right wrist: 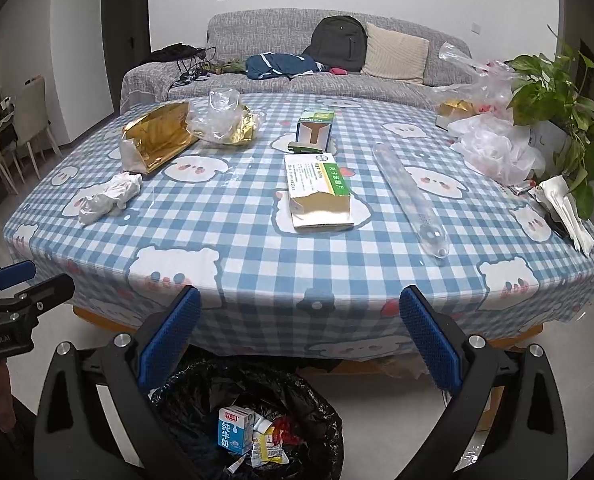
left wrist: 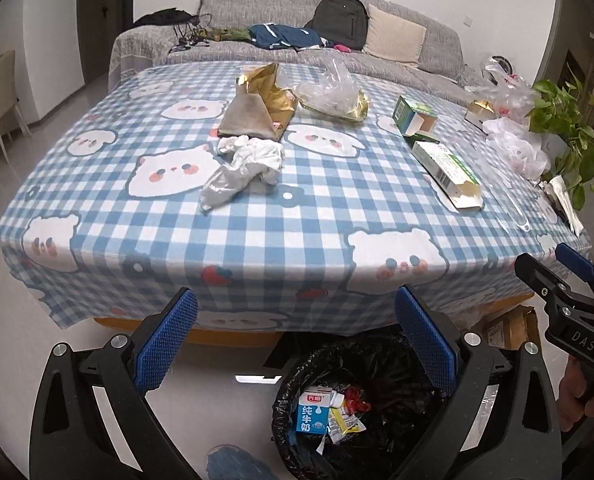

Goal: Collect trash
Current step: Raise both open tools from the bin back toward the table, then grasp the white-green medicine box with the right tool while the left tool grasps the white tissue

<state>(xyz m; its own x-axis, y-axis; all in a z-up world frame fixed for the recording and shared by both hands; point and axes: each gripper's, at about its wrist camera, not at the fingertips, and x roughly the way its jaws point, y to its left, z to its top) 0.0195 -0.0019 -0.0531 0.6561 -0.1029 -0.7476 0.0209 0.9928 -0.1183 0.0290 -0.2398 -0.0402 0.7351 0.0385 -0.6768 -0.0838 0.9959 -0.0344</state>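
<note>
We are holding both claws wide open and empty, left gripper [left wrist: 293, 340] and right gripper [right wrist: 301, 340], over the lined bin [right wrist: 297, 392] below the table's [left wrist: 97, 208] near edge. Trash is sitting across the tablecloth: crumpled tissue [left wrist: 243, 168] left of centre, gold wrapper [right wrist: 157, 138] toward the far left, flat carton [right wrist: 321, 192] mid-table. Tissue looks light and soft, so pinching a raised fold should work; carton stiffer, best taken by an edge. Open cloth along the near edge is giving reach-in room.
</note>
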